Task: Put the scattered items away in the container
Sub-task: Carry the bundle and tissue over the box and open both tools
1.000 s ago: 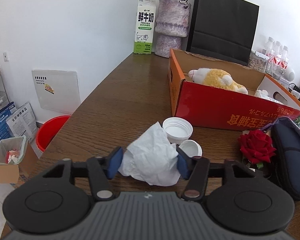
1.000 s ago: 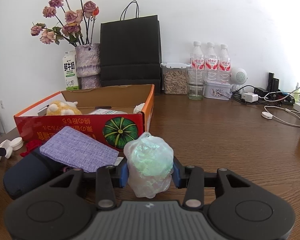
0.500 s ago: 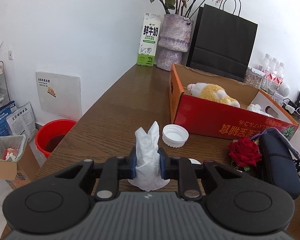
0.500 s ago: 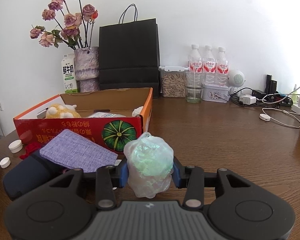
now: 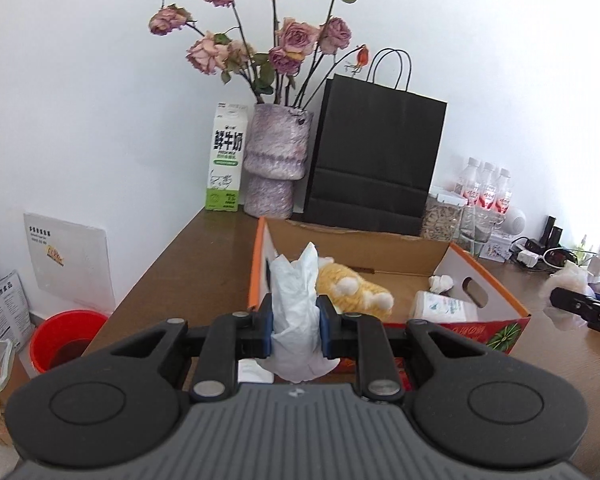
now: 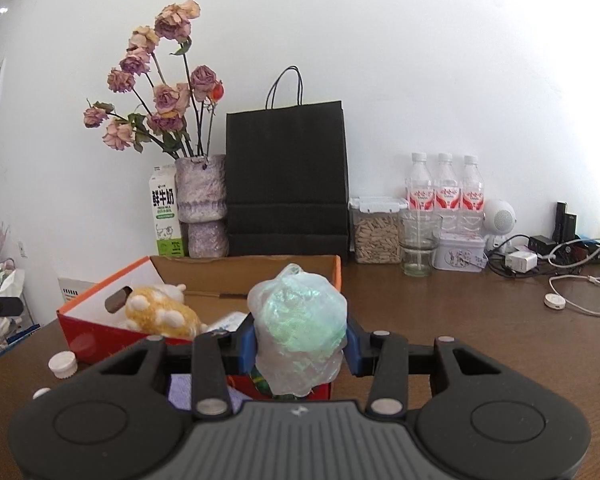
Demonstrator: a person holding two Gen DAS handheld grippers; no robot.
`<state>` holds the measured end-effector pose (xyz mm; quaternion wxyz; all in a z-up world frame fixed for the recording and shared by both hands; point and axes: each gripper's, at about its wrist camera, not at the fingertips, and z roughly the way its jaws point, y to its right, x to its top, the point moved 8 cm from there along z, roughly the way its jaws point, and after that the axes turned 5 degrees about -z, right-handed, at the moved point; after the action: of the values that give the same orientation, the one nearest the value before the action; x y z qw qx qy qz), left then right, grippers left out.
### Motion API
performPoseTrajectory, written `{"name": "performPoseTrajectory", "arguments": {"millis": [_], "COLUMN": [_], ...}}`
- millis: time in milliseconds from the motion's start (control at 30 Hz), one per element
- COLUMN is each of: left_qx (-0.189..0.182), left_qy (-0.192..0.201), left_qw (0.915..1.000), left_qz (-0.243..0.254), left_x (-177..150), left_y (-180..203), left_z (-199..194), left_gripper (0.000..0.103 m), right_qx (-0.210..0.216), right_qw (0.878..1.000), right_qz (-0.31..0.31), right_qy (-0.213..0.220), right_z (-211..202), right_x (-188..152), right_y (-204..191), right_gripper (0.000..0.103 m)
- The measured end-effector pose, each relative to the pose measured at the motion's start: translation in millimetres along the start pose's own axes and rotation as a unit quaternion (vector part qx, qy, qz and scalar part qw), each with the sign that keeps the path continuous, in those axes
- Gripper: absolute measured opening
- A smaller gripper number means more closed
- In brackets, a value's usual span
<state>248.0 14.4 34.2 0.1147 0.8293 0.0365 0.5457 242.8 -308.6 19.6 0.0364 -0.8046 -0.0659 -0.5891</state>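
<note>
Clamping a crumpled white tissue (image 5: 296, 312) between its blue pads, the left tool (image 5: 295, 326) holds it lifted clear of the desk (image 5: 172, 276), in front of the near wall of the red cardboard box (image 5: 512, 324). The squeeze is tight, pinching the soft paper into a narrow upright wad, which probably keeps it from slipping during the carry. The right tool (image 6: 300, 346) is likewise closed on a scrunched ball of iridescent plastic film (image 6: 298, 324), held wider because the ball is bulkier, and it too faces the box from the box's other end. Inside the box lie a yellow plush toy (image 5: 356, 290) and a white pack (image 5: 440, 306), so the container is already partly filled.

Compared with a second ago, the left tool's pads, which then stood wide on either side of the loose tissue resting on the desk, have shut on it, and the tissue has come up off the surface; the view now looks over the box rim and higher up the wall, taking in the dried roses (image 5: 284, 40). The right tool's grip is unchanged, but it has also risen: the purple pouch (image 6: 180, 394) now shows only as a sliver below the tool. Two white caps (image 6: 62, 364) lie on the desk beside the box, still to be collected.
</note>
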Motion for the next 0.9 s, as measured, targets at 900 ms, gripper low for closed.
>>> {"name": "performPoseTrajectory", "arguments": {"millis": [900], "left_qx": [0.015], "left_qy": [-0.093], "left_qw": [0.9956], "left_qz": [0.005], "left_x": [8.9], "left_y": [77.9], "left_z": [205.5], "left_gripper": [0.022], "right_qx": [-0.001], "right_qw": [0.995], "right_qz": [0.002], "right_qy": [-0.100], "right_z": [194.2], "right_x": [22.7], "right_y": [-20.8], "right_gripper": [0.041]}}
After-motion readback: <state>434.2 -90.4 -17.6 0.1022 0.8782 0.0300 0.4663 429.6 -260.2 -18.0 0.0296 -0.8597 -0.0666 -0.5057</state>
